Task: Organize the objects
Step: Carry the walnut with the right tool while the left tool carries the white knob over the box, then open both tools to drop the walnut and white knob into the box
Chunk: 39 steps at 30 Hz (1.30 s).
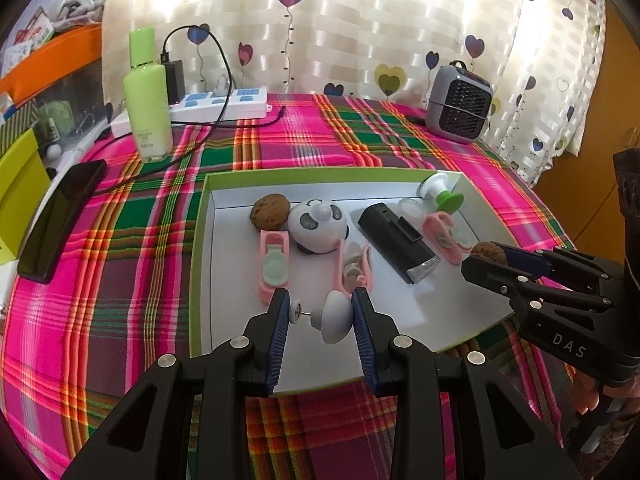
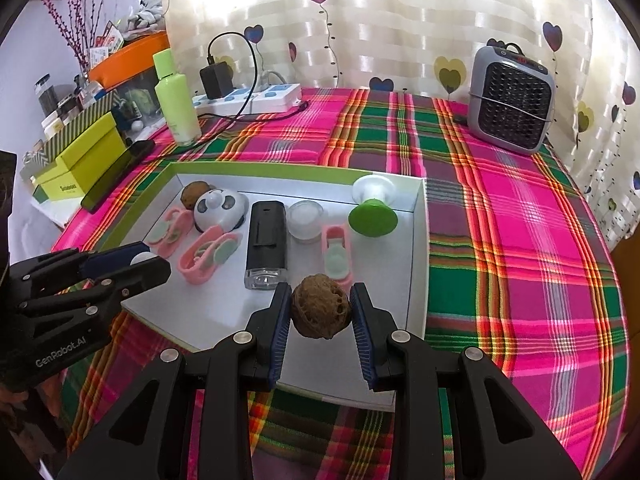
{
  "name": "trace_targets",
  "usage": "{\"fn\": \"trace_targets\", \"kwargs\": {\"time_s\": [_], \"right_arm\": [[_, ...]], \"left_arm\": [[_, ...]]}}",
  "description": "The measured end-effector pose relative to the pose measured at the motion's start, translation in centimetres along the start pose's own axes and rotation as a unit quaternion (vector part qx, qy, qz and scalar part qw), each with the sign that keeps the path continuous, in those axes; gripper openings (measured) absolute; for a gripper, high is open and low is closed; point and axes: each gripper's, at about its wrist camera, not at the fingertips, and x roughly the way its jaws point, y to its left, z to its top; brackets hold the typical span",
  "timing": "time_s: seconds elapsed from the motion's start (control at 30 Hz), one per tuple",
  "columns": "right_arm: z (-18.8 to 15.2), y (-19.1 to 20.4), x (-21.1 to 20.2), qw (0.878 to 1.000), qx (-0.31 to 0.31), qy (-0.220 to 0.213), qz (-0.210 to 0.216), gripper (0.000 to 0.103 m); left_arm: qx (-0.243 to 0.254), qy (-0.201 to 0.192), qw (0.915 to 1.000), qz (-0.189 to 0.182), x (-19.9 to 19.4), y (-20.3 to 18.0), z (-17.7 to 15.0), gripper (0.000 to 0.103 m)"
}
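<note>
The left gripper (image 1: 320,314) pinches a white suction knob (image 1: 334,317), its pin lying crosswise between the pads, above the tray's (image 1: 200,240) near edge. The right gripper (image 2: 320,312) clamps 1 walnut (image 2: 320,311) over the near-right corner.

A shallow tray (image 2: 416,240) on a plaid cloth (image 2: 520,280) is crowded along its far half: panda toy (image 2: 218,210), black case (image 2: 266,240), pink clips (image 2: 208,258), green knob (image 2: 372,216). Its near strip lies bare. Right of the tray the cloth is open up to a heater (image 2: 512,100).
</note>
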Motion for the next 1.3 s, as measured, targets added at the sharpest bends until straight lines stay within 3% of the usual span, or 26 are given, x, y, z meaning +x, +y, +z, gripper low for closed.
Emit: {"fn": "trace_targets", "kwargs": {"time_s": [1.3], "right_arm": [[0.1, 0.4, 1.7, 1.000, -0.017, 0.009, -0.008, 0.031]], "left_arm": [[0.007, 0.009, 0.9996, 0.025, 1.5, 0.1, 0.4, 0.030]]}}
